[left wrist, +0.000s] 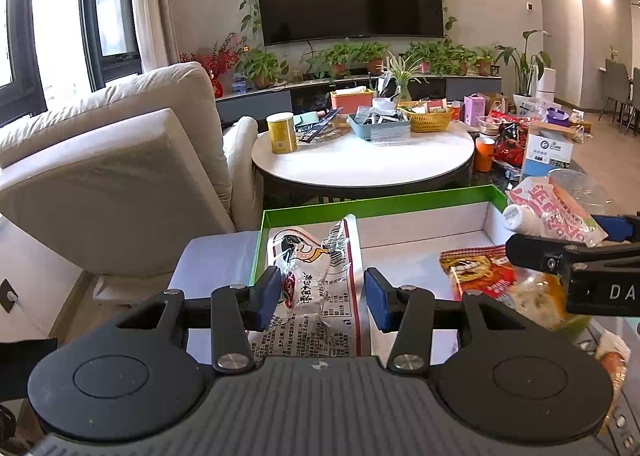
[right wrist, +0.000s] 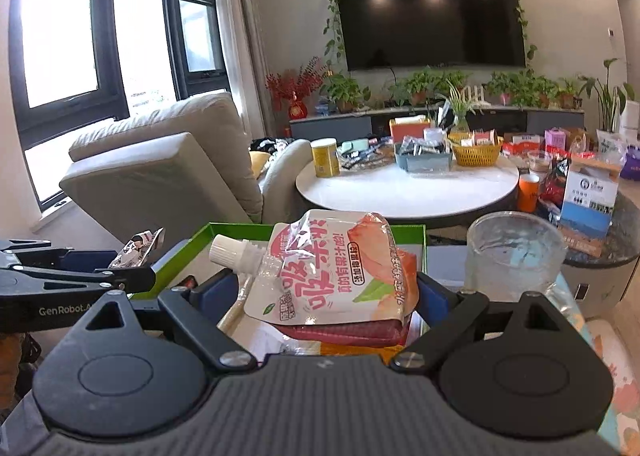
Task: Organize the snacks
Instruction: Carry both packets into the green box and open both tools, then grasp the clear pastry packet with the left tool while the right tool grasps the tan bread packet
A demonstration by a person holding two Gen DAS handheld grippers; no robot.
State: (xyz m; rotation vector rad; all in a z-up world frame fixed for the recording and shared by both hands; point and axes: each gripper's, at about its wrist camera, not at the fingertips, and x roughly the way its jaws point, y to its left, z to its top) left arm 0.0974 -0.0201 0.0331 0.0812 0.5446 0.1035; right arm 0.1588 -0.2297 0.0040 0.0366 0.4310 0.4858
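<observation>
The green-rimmed box (left wrist: 376,205) sits below both grippers; its near part is hidden behind the gripper bodies. The left gripper (left wrist: 323,298) stands about half open, and its blue pads (left wrist: 269,290) press both sides of a white snack packet (left wrist: 316,276) printed with a cartoon duck, held above the box's left end. The packet's small print is too fine to read. The right gripper (right wrist: 320,288) stands partly open, clamped on a pink spouted drink pouch (right wrist: 332,268) with a white cap, above the box's right side. Its large pink lettering appears upside down and is not legible here. "GenRobot" is printed on the left gripper's arm in the right wrist view. A red packet (left wrist: 480,268) lies in the box, partly covered.
</observation>
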